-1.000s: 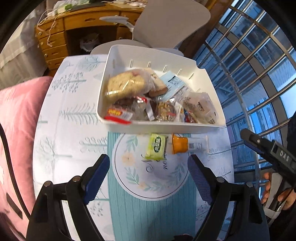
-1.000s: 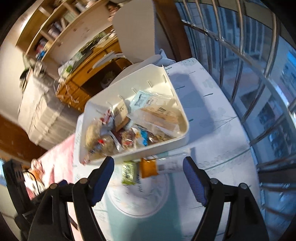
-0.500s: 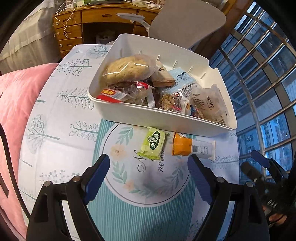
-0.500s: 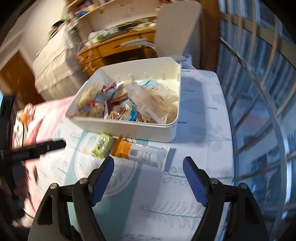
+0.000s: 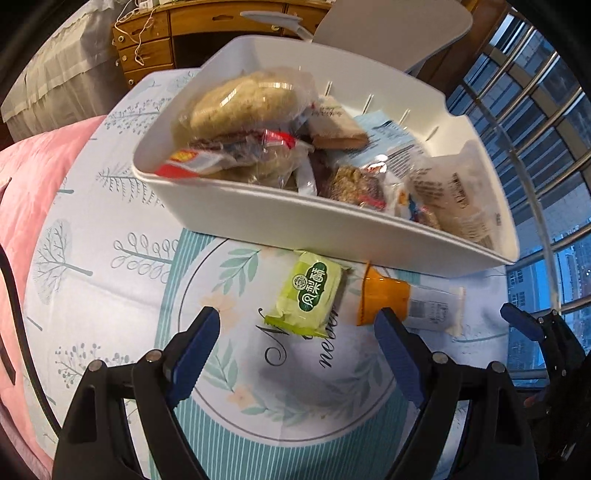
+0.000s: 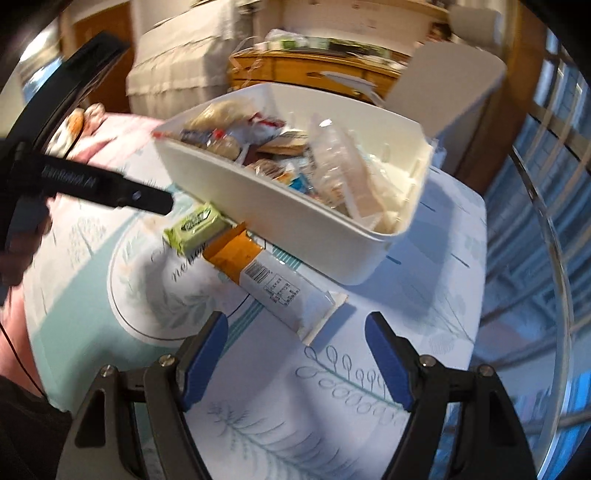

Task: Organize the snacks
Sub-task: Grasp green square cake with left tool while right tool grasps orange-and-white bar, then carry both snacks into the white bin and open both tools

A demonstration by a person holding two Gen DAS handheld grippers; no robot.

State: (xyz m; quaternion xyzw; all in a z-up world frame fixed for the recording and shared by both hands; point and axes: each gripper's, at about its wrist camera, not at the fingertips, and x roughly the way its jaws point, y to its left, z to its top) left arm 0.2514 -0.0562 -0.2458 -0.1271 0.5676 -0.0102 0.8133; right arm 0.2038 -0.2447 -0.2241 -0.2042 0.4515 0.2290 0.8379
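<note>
A white bin (image 5: 280,221) full of wrapped snacks stands on the round table; it also shows in the right wrist view (image 6: 295,218). In front of it lie a green snack pack (image 5: 308,293), also in the right wrist view (image 6: 195,223), and an orange-and-white bar (image 5: 410,304), also in the right wrist view (image 6: 266,280). My left gripper (image 5: 297,334) is open and empty, just short of the green pack. My right gripper (image 6: 297,339) is open and empty, just short of the bar's white end.
The table wears a white and teal printed cloth (image 5: 92,236). A pink cushion (image 5: 26,192) lies at its left. A wooden desk (image 5: 207,22) and a grey chair (image 5: 391,26) stand behind. Window bars (image 5: 535,122) run along the right.
Both grippers have moved lower and closer to the two snacks in front of the bin. The right gripper has swung round to face the bar from the right. Both stay open.
</note>
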